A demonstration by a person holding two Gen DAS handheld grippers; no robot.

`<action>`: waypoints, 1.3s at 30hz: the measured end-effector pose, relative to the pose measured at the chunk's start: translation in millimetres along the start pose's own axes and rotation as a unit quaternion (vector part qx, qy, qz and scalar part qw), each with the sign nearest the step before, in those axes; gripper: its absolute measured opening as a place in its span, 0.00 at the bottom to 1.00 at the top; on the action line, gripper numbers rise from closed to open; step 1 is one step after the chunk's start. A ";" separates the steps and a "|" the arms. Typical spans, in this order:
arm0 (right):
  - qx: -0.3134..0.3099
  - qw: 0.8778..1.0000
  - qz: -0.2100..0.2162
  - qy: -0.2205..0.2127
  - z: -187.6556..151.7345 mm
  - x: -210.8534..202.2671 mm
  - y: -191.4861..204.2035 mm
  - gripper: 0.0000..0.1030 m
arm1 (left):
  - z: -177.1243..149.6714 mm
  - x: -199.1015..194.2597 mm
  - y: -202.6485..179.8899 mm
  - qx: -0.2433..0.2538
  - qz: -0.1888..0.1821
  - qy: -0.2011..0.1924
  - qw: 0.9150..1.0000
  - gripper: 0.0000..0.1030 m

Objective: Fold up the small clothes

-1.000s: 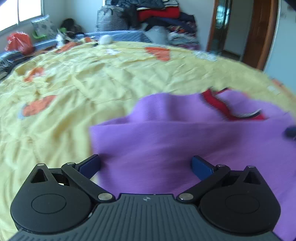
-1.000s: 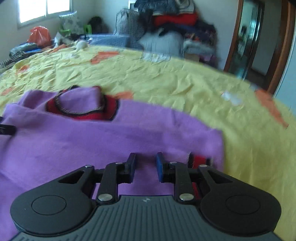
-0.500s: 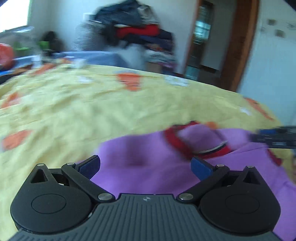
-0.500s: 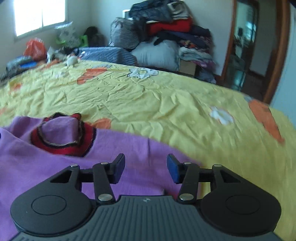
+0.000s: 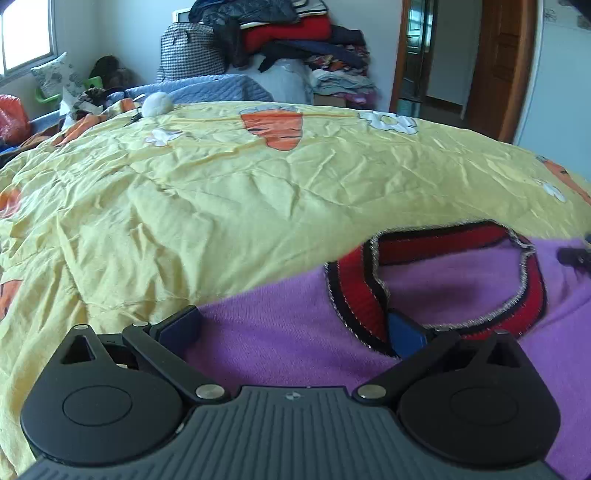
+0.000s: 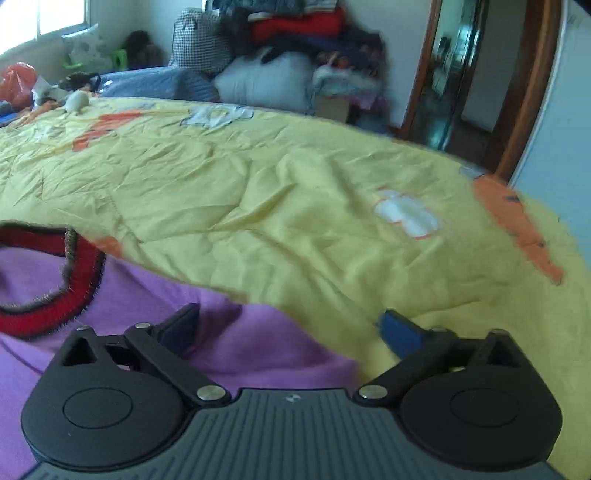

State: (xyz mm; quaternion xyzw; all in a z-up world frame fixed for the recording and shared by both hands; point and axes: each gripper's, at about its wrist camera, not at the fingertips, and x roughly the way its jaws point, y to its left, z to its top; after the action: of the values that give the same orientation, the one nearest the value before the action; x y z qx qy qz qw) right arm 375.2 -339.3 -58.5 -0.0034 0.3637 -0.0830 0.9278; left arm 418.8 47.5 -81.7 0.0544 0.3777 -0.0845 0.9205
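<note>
A small purple sweater (image 5: 288, 325) with a red, black-edged collar (image 5: 532, 291) lies flat on the yellow bedspread (image 5: 221, 192). My left gripper (image 5: 291, 328) stands open just above the sweater's left shoulder, beside the collar, with nothing between its fingers. In the right wrist view the sweater (image 6: 236, 332) fills the lower left and its collar (image 6: 81, 284) shows at the left edge. My right gripper (image 6: 290, 328) hovers over the sweater's right edge with its jaws opening wide and no cloth pinched between them. A dark tip of the right gripper shows at the left wrist view's right edge.
The bedspread (image 6: 295, 206) carries orange carrot and white flower prints. At the far side stands a pile of clothes (image 5: 284, 33) and bags with a blue quilt (image 5: 207, 88). A wooden door frame (image 5: 517, 66) is at the right, a window at the far left.
The right gripper's jaws went from nearly shut over the sweater to wide apart. Both views have slid sideways across the sweater, the collar now close in front of the left gripper.
</note>
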 end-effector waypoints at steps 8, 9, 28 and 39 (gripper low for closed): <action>-0.029 0.996 0.066 -0.046 -15.9 -83.1 17.7 0.75 | -25.5 -84.7 9.3 -0.033 -0.032 -0.005 0.999 1.00; -0.037 0.994 0.097 -0.045 -26.1 -90.6 21.4 0.74 | -37.1 -93.5 9.0 -0.029 -0.039 -0.005 0.999 1.00; -0.083 0.989 0.117 -0.028 -101.2 -116.4 42.7 0.47 | -118.9 -129.8 7.6 0.017 -0.007 -0.008 1.000 1.00; -0.073 0.983 0.169 0.003 -156.5 -190.2 32.7 0.51 | -184.4 -214.2 11.3 -0.036 -0.061 0.018 0.997 1.00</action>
State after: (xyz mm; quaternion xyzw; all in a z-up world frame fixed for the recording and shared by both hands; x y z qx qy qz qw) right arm 137.2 -268.8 -47.5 -0.0097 0.3674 0.1020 0.9244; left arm 144.5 113.4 -61.1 -0.0004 0.3994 -0.1256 0.9081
